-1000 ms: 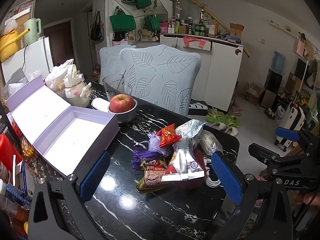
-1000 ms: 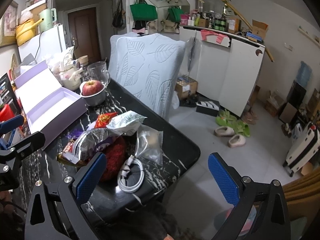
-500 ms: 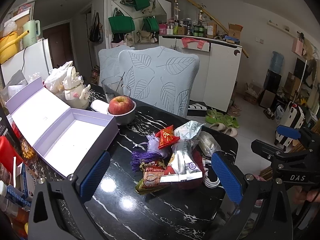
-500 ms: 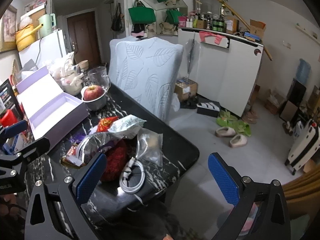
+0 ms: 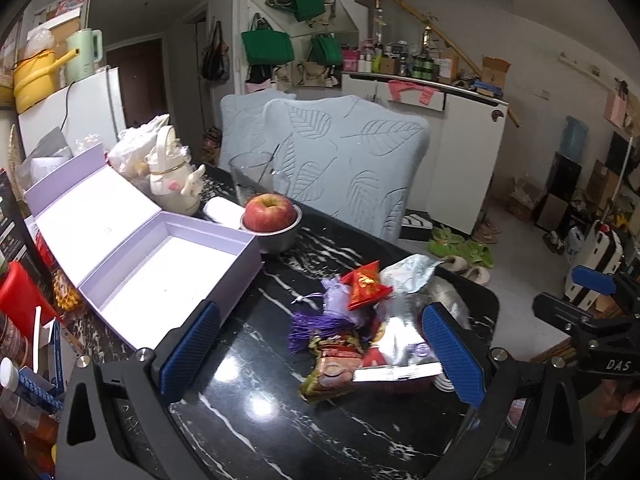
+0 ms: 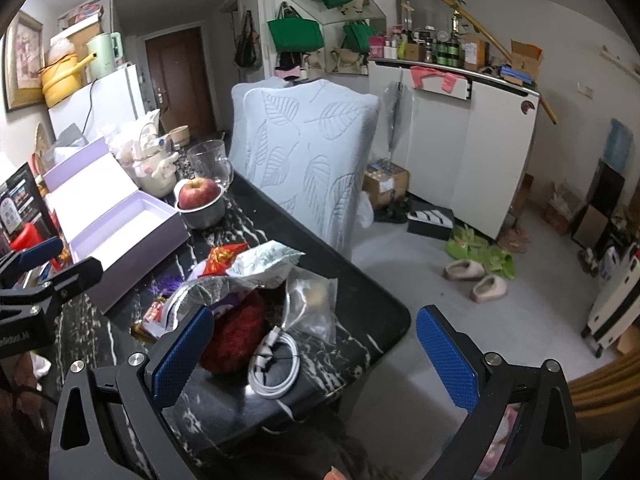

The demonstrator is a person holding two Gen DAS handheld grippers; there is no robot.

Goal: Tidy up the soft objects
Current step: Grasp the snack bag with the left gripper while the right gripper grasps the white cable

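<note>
A heap of soft things lies on the black marble table [image 5: 280, 400]: a red snack packet [image 5: 366, 285], a purple tasselled pouch [image 5: 320, 322], a silver foil bag [image 6: 264, 260], a red fuzzy ball [image 6: 236, 334], a clear plastic bag [image 6: 312, 304] and a coiled white cable [image 6: 276, 360]. An open lilac box [image 5: 168, 268] stands empty to the left of the heap. My left gripper [image 5: 320, 354] hangs open in front of the heap, holding nothing. My right gripper [image 6: 314, 354] is open above the table's near corner, near the cable.
An apple in a steel bowl [image 5: 272, 216], a glass mug [image 5: 252, 174] and a white figurine jug [image 5: 172, 184] stand behind the box. A chair with a leaf-pattern cover [image 5: 344, 160] faces the table's far side. Clutter lines the table's left edge [image 5: 28, 320].
Both grippers have risen and drawn back slightly, so the heap sits lower in both views. Nothing on the table has moved; both stay open.
</note>
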